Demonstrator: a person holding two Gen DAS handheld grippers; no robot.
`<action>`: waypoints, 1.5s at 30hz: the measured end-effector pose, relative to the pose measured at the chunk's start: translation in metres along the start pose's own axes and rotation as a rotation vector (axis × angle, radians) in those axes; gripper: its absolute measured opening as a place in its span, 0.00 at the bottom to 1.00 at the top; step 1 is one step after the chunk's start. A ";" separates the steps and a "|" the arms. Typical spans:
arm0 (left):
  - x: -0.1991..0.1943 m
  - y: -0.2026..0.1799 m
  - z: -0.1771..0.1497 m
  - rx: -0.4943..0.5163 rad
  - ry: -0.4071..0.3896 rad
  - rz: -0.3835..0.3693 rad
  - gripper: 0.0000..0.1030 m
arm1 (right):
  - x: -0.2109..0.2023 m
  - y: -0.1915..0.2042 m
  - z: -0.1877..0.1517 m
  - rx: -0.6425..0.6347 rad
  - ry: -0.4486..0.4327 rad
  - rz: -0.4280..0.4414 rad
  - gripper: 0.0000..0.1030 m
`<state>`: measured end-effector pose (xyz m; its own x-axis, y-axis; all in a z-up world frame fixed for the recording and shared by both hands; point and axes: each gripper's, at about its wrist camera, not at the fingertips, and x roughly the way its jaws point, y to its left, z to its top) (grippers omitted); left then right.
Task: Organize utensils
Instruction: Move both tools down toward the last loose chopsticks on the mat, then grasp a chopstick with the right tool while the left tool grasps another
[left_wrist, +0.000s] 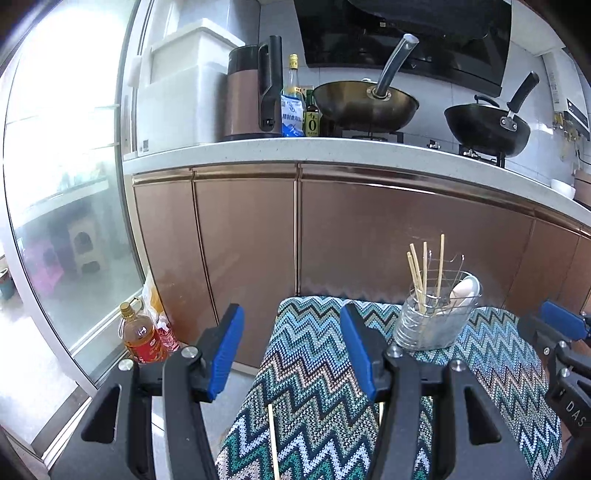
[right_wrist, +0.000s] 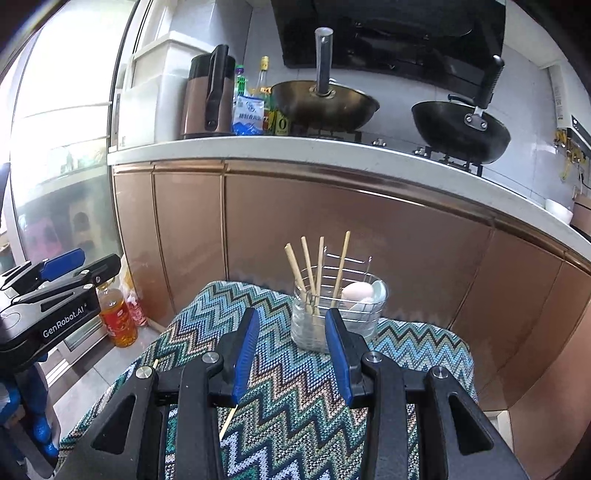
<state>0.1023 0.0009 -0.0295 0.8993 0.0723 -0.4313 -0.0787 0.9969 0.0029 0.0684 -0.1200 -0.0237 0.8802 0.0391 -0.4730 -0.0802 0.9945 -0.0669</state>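
- Two grippers hang over the zigzag cloth, both empty: the left gripper stands wide, the right gripper narrower, nothing between the blue pads of either.
- Four chopsticks already lean in the clear holder at the cloth's far end, a white spoon beside them.
- One loose chopstick lies flat on the cloth, right under the left gripper, running toward the camera; the right view catches the same stick, I think, partly hidden under the left finger of the right gripper.
- Risk one: a thin stick flat on knit cloth. Pads closing from above could snag the weave and drag the cloth, or skid off and flick the stick to the floor.
- Risk two: that holder looks light and sits near the far edge. A nudge from the right gripper, just in front of it, could tip it and spill everything.
- Risk three: both grippers crowd one small seat-sized surface; the left one shows at the right view's edge, so a knock between them is possible.
- Risk four: a stick gripped near one end will droop and could jab the holder's rim instead of dropping in.
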 end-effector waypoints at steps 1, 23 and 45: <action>0.003 0.002 -0.001 -0.003 0.011 -0.004 0.51 | 0.002 0.001 0.000 -0.002 0.006 0.003 0.33; 0.132 0.059 -0.090 -0.125 0.728 -0.253 0.50 | 0.179 0.029 -0.069 0.083 0.621 0.305 0.26; 0.193 0.049 -0.125 -0.111 0.909 -0.218 0.17 | 0.233 0.032 -0.094 0.099 0.761 0.276 0.10</action>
<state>0.2183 0.0602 -0.2255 0.2217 -0.2142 -0.9513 -0.0313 0.9735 -0.2265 0.2263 -0.0884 -0.2188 0.2733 0.2428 -0.9308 -0.1745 0.9641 0.2002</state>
